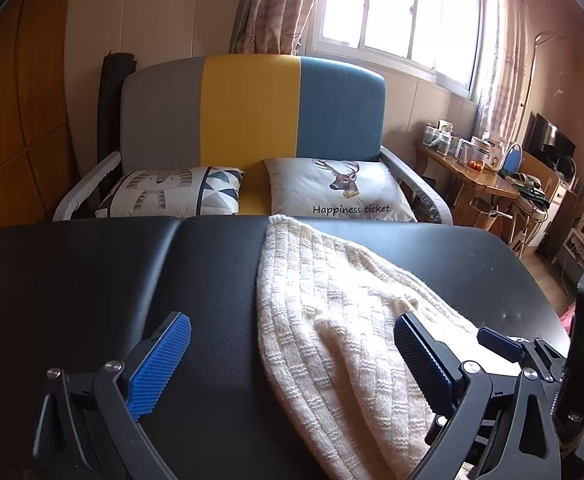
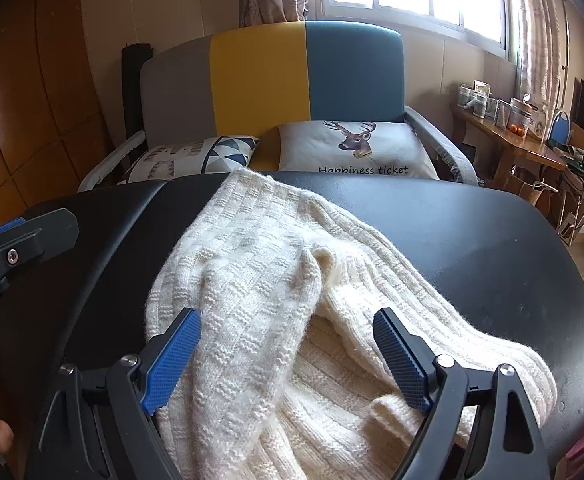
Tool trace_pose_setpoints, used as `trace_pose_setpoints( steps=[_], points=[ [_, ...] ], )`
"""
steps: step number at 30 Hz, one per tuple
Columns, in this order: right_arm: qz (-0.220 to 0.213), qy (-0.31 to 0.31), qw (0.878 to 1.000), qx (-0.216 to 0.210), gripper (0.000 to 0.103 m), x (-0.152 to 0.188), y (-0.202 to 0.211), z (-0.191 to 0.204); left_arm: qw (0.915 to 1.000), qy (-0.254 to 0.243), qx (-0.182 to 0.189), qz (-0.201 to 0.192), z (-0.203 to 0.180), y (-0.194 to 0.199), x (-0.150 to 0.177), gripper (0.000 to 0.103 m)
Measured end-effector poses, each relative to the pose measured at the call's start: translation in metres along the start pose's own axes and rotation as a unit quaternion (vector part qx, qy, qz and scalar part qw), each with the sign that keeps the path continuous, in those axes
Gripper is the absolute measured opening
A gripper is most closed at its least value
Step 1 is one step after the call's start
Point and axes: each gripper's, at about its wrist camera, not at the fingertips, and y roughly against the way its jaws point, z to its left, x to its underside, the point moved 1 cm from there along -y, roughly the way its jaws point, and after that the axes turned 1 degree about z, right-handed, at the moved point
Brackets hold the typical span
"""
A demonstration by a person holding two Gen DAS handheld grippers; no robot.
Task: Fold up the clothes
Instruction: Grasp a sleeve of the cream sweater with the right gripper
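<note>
Now my two grippers stand wide apart over a cream knit sweater (image 2: 276,320) on the black table (image 2: 471,240).
It looks soft, thick and floppy; I judge its ribbed edge, just right of my right gripper (image 2: 288,356), grips best, while my left gripper (image 1: 292,364) holds nothing.

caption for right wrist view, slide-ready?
Open right gripper poised over a rumpled cream knit sweater on a black table.

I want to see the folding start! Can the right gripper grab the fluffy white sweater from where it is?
Probably yes. The right gripper is open, its fingers either side of a raised fold of the cream sweater on the black table, with nothing between them.
</note>
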Motion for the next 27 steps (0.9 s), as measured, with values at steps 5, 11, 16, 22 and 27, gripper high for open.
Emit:
trace_pose_setpoints(
  steps=[5, 11, 16, 22, 27],
  points=[
    [0.005, -0.013, 1.000, -0.028, 0.090, 0.007, 0.000, -0.006, 0.9989, 0.012, 0.030, 0.033, 0.008, -0.008, 0.011, 0.103],
    [0.015, -0.068, 0.991, -0.119, 0.090, 0.025, 0.001, -0.033, 0.9803, 0.076, 0.138, 0.120, 0.032, -0.035, 0.045, 0.103],
    [0.045, -0.180, 0.956, -0.225, 0.090, 0.061, 0.004, -0.089, 0.9723, 0.105, 0.142, 0.153, 0.057, -0.043, 0.092, 0.102],
    [0.031, -0.332, 0.918, -0.215, 0.090, 0.103, 0.017, -0.173, 0.9476, 0.157, 0.216, 0.175, 0.075, -0.040, 0.114, 0.102],
    [-0.006, -0.474, 0.845, -0.247, 0.090, 0.138, 0.034, -0.244, 0.9489, 0.119, 0.222, 0.190, 0.050, -0.031, 0.116, 0.103]
  ],
)
